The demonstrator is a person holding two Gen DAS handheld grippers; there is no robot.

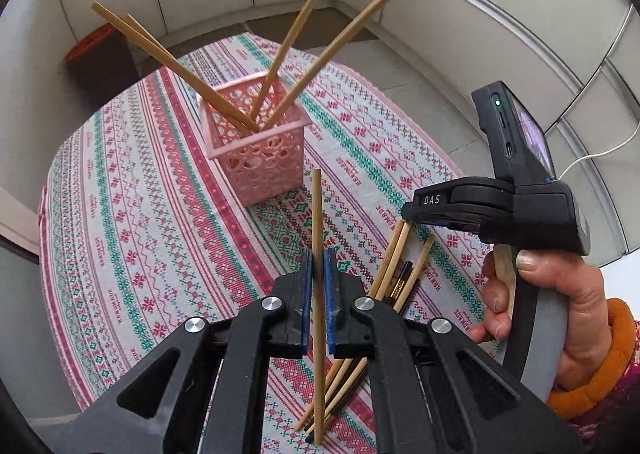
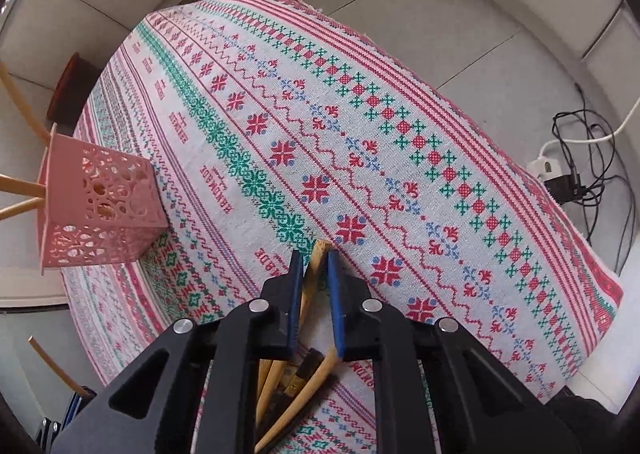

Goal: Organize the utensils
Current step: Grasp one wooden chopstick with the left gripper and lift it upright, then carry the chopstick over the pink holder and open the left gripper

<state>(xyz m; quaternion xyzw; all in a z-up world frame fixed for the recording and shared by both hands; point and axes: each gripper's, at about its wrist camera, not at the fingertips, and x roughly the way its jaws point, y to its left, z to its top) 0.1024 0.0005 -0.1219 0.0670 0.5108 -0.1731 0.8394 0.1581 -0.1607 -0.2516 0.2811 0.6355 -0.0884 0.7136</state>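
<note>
A pink perforated holder point(image 1: 256, 151) stands on the patterned tablecloth point(image 1: 132, 213) with several wooden chopsticks leaning out of it; it also shows in the right wrist view point(image 2: 100, 209). My left gripper point(image 1: 319, 260) is shut on one wooden chopstick point(image 1: 317, 213), held upright above the cloth. A pile of wooden and dark chopsticks point(image 1: 394, 278) lies on the cloth to its right. My right gripper point(image 2: 314, 266) is lowered over that pile point(image 2: 296, 386), its jaws apart around the end of a wooden chopstick point(image 2: 320, 254).
The right hand-held gripper body point(image 1: 532, 209) and the hand holding it are close on the right of the left wrist view. Floor tiles surround the table. A power strip with cables point(image 2: 560, 169) lies on the floor. A dark box with orange lid point(image 1: 96, 49) stands beyond the table.
</note>
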